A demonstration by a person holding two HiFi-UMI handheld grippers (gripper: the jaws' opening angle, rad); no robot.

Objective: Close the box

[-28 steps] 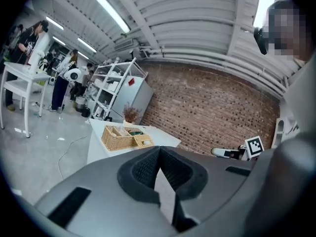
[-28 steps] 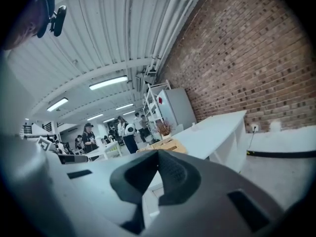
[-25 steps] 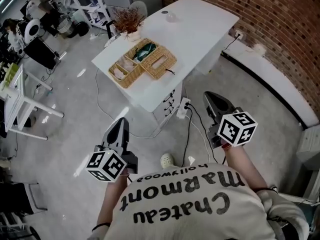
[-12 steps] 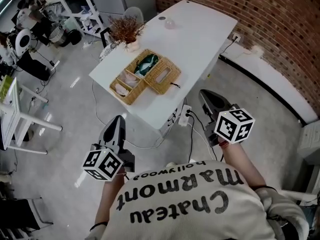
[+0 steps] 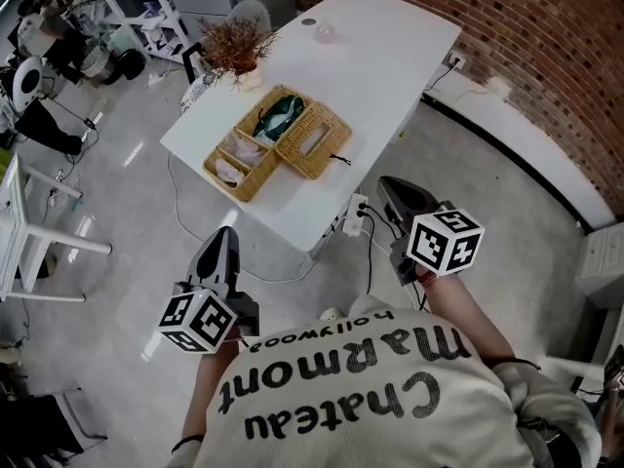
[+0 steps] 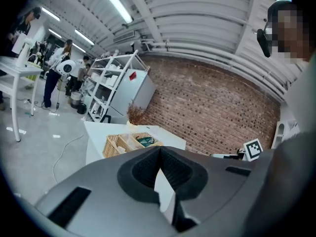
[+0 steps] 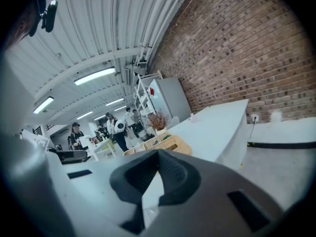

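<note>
Smooth white table (image 5: 385, 57), on it a rough woven wicker box (image 5: 242, 161) (its lid (image 5: 312, 142) the same weave), behind the table a coarse matt brick wall (image 5: 546, 47), around the table a glossy pale floor (image 5: 117, 213), short of the table left gripper (image 5: 221, 237) and right gripper (image 5: 392, 187) in matt grey plastic

Desk (image 5: 390, 57): plain white. Box (image 5: 314, 144): tan woven wicker, with a green item (image 5: 279, 123) in one compartment. Dried plant (image 5: 234, 39): rusty brown. Wall (image 5: 546, 47): red-brown brick with pale mortar lines. Floor (image 5: 117, 213): glossy light grey. Left gripper (image 5: 222, 236) and right gripper (image 5: 387, 185): dark grey bodies. Their cubes (image 5: 445, 243): white with black square markers. Shirt (image 5: 361, 408): cream with black lettering.
</note>
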